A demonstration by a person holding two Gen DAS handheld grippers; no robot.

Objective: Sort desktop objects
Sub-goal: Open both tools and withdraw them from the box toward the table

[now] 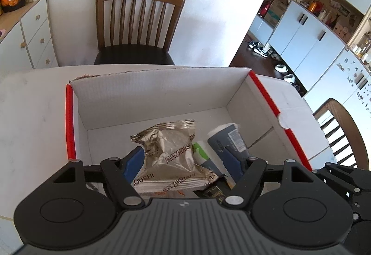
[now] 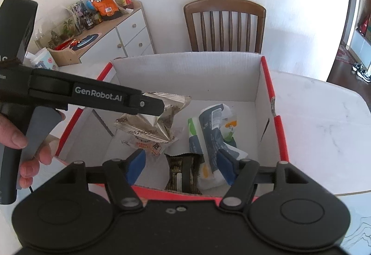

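A white cardboard box [image 1: 150, 97] [image 2: 185, 76] with red edges stands on the white table. Inside lie silver foil snack packets [image 1: 169, 153] [image 2: 148, 127], a grey-blue tube [image 1: 228, 139] [image 2: 211, 129], a green-and-white tube [image 1: 200, 150] [image 2: 193, 129] and a dark packet [image 2: 183, 169]. My left gripper [image 1: 184, 162] [image 2: 157, 106] hangs open over the foil packets, which lie loose between its blue pads. My right gripper [image 2: 182, 167] is open above the box's near edge, with the dark packet and the tubes below the gap. A hand [image 2: 14, 136] holds the left gripper's handle.
A wooden chair [image 1: 139, 23] [image 2: 225, 25] stands behind the table against the wall. Left of it is a white drawer cabinet [image 1: 34, 30] [image 2: 132, 39] with an orange bag and jars on top. A second chair [image 1: 340, 134] is at the table's right side.
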